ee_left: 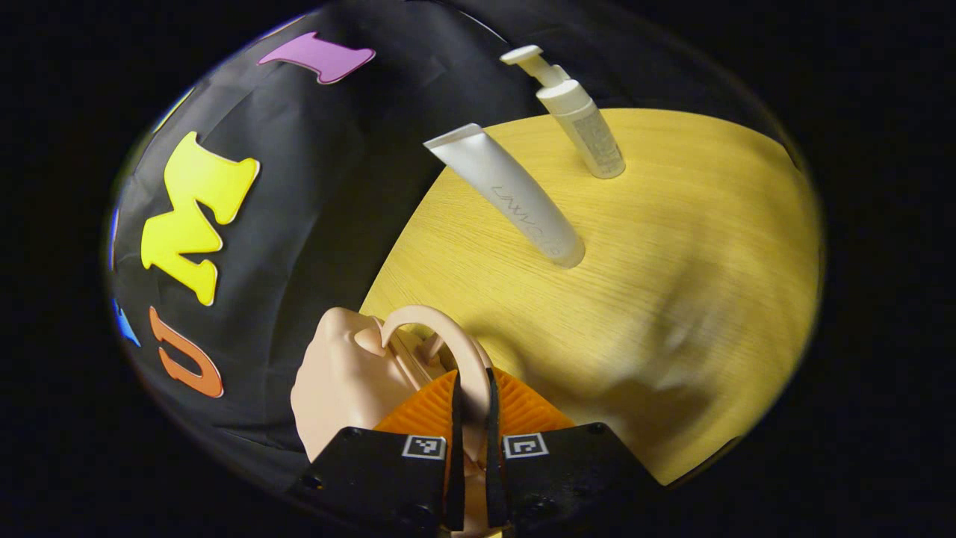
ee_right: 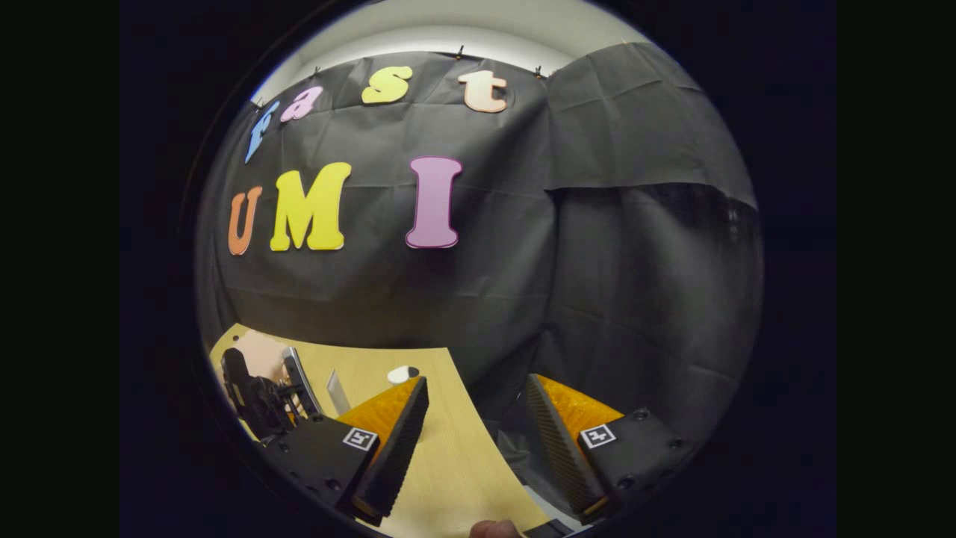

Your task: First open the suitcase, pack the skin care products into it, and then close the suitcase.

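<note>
Left gripper view: left gripper [ee_left: 472, 403] clamped on suitcase handle [ee_left: 448, 340], pink suitcase [ee_left: 340, 381] near left on table [ee_left: 672, 299]; tube [ee_left: 511, 194] and pump bottle [ee_left: 579, 119] upright, farther off. Right gripper [ee_right: 474, 418] spread apart, empty, far right.

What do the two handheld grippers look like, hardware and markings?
The left gripper has two ribbed fingers on black blocks, each block carrying a small square black-and-white marker and screws. The right gripper is the same build: ribbed wedge fingers, black bases, one square marker per side. Seen from the right gripper view, the left gripper's body is black.
</note>
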Motion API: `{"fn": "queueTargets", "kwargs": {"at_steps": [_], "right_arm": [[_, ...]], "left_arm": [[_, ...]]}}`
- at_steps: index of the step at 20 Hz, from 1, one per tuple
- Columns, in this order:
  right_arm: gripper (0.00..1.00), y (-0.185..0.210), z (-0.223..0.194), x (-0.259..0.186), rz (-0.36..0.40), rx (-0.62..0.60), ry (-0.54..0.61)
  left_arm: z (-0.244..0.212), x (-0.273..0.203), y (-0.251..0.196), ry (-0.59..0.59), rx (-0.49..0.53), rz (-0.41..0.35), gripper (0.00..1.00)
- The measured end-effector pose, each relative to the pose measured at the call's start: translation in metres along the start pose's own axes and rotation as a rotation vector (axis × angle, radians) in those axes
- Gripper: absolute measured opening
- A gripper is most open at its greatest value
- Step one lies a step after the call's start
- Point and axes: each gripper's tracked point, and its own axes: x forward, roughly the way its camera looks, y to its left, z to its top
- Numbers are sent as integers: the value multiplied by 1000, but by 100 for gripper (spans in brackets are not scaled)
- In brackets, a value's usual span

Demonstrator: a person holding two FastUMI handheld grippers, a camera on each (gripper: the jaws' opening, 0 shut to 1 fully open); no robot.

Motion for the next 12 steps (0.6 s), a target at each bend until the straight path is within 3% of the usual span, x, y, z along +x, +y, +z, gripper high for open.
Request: {"fn": "queueTargets", "kwargs": {"at_steps": [7,12], "right_arm": [[80,32,14,-2,49,6,-35],[80,76,39,-5,129,-12,-83]], "left_arm": [[19,-65,80,-133,-207,81,8],[-14,-135,196,-243,-451,246,3]]}}
